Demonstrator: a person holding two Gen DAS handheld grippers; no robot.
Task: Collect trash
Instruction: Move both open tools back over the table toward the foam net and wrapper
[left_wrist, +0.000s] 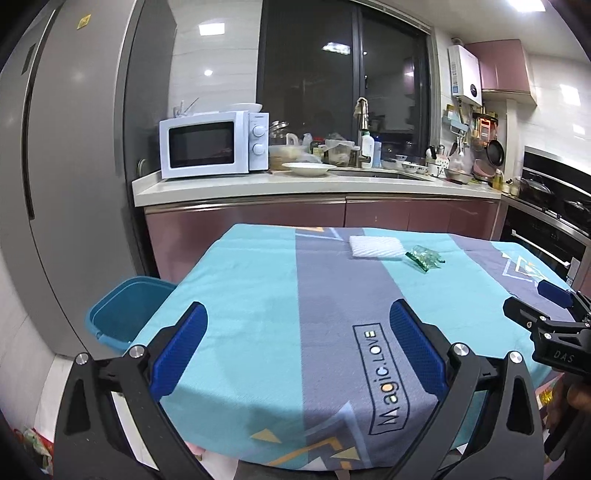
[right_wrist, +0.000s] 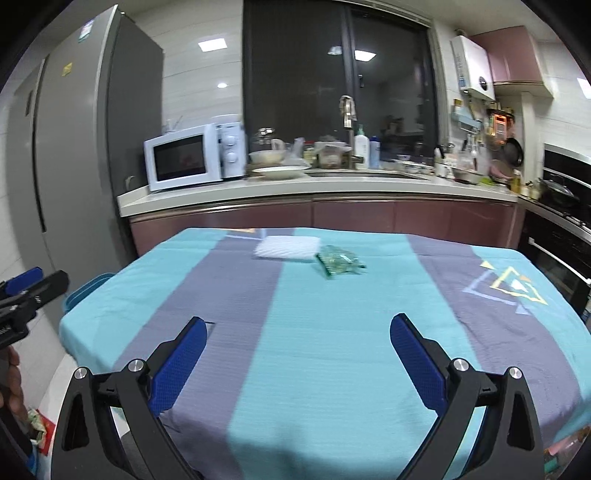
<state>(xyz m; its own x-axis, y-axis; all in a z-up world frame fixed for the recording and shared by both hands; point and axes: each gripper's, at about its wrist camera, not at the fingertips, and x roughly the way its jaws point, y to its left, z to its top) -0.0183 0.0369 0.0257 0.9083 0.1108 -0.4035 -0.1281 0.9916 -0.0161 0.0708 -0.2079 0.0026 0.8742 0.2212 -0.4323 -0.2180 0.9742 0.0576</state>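
Both grippers hover over the near end of the table — left gripper fingers spread, empty; right gripper likewise. White foam pad and green wrapper lie just beside each other at the far end. Blue bin sits on the floor at the table's left.

The black left gripper with blue ribbed pads and its matching right gripper are both hovering level, jaws spread wide, holding nothing.

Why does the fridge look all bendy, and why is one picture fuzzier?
Left wrist view: the fisheye lens bows the fridge, yet the green wrapper looks sharp. Right wrist view: same bending, and the microwave and wrapper look smeared.
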